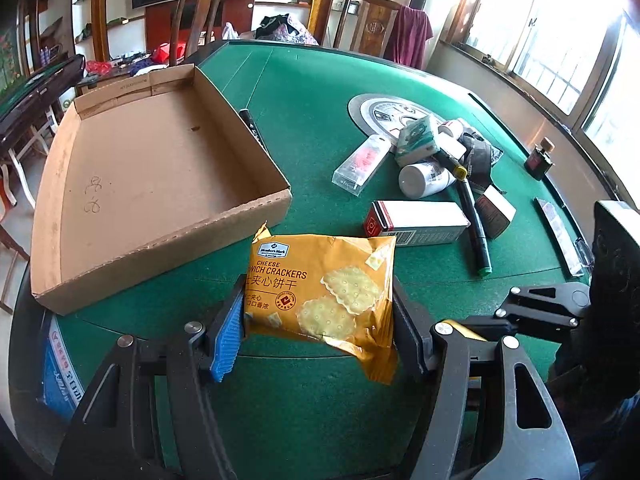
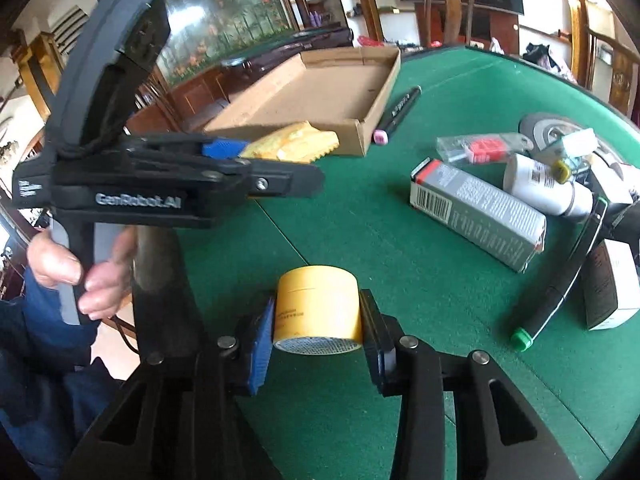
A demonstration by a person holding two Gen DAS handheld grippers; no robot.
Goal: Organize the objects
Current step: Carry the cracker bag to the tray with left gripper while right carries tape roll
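My left gripper (image 1: 318,320) is shut on a yellow cheese cracker packet (image 1: 320,288) and holds it above the green table, just in front of the near corner of an empty cardboard tray (image 1: 152,168). The right wrist view shows the same left gripper (image 2: 280,160) with the packet (image 2: 296,146) beside the tray (image 2: 320,92). My right gripper (image 2: 318,320) is shut on a small yellow jar (image 2: 318,308) held over the green felt.
A pile lies on the table's right: a grey-white box (image 1: 420,222), white bottles (image 1: 424,178), a clear packet with red (image 1: 362,162), a tissue pack (image 1: 418,138), green-capped marker (image 1: 474,220). A black marker (image 1: 252,124) lies beside the tray. A dark bottle (image 1: 540,158) stands far right.
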